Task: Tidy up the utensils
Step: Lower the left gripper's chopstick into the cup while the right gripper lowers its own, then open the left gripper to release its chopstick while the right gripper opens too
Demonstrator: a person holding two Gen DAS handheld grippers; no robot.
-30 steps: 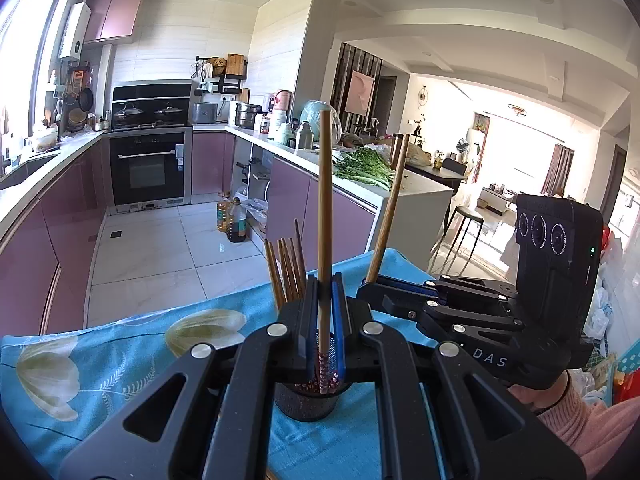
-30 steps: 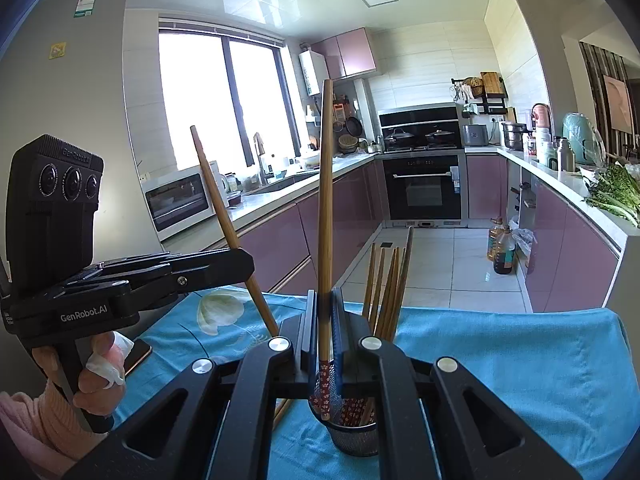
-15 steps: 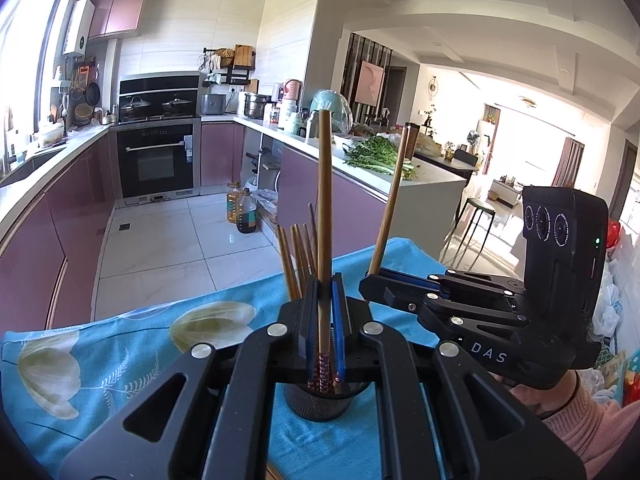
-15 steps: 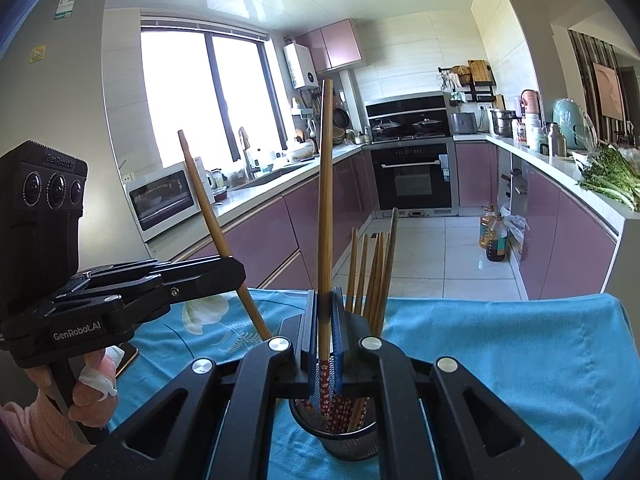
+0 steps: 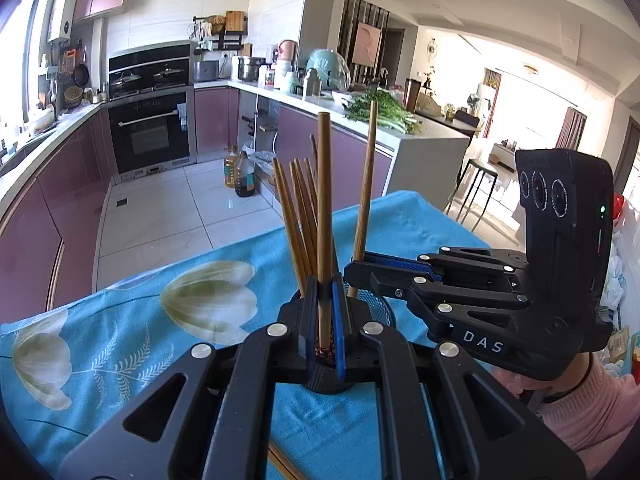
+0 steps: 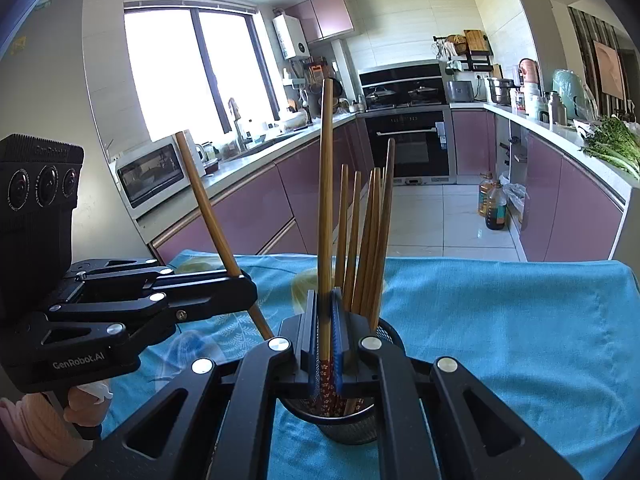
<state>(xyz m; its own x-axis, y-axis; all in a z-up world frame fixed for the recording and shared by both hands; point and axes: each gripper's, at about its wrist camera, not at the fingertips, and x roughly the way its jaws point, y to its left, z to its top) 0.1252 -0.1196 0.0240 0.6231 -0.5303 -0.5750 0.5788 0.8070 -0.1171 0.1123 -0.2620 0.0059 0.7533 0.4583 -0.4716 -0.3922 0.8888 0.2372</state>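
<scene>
Holder: black mesh cup on the blue cloth, directly under the right claw and just beyond the left claw's tips in its own view. Contents: a fan of brown chopsticks, standing upright and leaning slightly apart.

Left claw: clamped on one chopstick, upright between the blue pads, its patterned lower end at the cup's mouth.

Right claw: likewise clamped on one chopstick, upright, its red patterned end reaching down into the cup among the others.

Change from a second ago: both claws sit lower and nearer the cup; the held sticks' lower ends were above the rim then and are at or inside it now. The standing sticks appear taller in both views. Grip on both sticks unchanged.

View differences: the left wrist view shows the right claw from the side, to the right of the cup, with its stick rising from the tip, a pink sleeve behind it, and a loose chopstick lying on the cloth below the left claw. The right wrist view shows the left claw to the left of the cup, its stick tilted, and the cup's inside.
</scene>
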